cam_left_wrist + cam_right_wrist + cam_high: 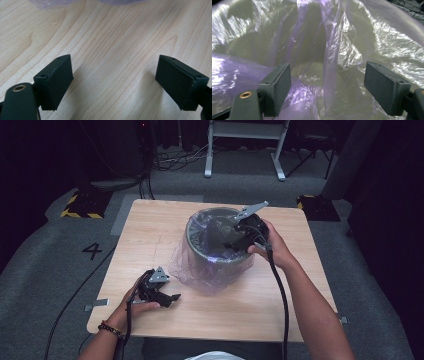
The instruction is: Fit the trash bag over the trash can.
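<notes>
Near edge of bench (pixel 150 220): left tongs (pixel 172 298) rest wide open w/ nothing between them. Mid-bench: grey bin (pixel 200 251) lined w/ purple plastic bag (pixel 187 267); right tongs (pixel 327 87) dip inside bin, wide open, gripping nothing, bag film just ahead

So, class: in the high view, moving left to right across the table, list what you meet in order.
Left gripper → loose purple bag plastic spilling over the bin's side → grey bin → right gripper reaching into the bin's mouth → the right hand holding it.
</notes>
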A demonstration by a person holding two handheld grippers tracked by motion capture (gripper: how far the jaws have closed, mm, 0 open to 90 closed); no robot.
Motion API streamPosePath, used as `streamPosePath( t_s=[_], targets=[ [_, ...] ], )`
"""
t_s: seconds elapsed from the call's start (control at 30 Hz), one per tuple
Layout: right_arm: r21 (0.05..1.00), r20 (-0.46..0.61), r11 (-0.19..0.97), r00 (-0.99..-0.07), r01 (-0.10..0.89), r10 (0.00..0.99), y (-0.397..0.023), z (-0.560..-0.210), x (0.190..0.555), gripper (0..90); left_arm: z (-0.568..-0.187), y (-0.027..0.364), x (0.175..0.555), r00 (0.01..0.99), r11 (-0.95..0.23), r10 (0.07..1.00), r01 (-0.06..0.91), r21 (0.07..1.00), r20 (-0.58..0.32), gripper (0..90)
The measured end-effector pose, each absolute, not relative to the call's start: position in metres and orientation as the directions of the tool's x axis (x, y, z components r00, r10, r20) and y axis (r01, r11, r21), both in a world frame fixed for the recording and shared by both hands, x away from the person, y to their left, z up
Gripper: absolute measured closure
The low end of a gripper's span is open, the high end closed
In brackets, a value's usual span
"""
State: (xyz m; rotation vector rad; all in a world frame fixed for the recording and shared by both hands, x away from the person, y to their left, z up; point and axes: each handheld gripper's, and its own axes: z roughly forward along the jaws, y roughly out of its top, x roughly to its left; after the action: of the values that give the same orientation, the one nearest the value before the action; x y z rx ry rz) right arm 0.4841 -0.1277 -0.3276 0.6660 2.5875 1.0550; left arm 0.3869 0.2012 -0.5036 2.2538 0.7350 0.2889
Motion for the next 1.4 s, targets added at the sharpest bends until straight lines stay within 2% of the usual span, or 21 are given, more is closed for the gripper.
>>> streamPosePath(
  t_s=[0.47, 1.1, 1.4],
  targets=[
    [0.654, -0.078, 0.68, -0.864, 0.333, 0.498, -0.121, -0.329, 0.485, 20.9, -0.504, 0.201, 0.387, 0.811, -0.565, 0.585, 0.42, 0.71, -0.013, 14.2],
    [0.512, -0.089, 0.769, -0.867, 0.382, 0.49, -0.111, -0.33, 0.486, 25.3, -0.504, 0.201, 0.387, 0.811, -0.566, 0.585, 0.419, 0.71, -0.013, 14.2],
    [0.489, -0.083, 0.777, -0.865, 0.397, 0.494, -0.11, -0.33, 0.488, 25.4, -0.504, 0.201, 0.387, 0.811, -0.565, 0.585, 0.42, 0.71, -0.013, 14.2]
  ],
)
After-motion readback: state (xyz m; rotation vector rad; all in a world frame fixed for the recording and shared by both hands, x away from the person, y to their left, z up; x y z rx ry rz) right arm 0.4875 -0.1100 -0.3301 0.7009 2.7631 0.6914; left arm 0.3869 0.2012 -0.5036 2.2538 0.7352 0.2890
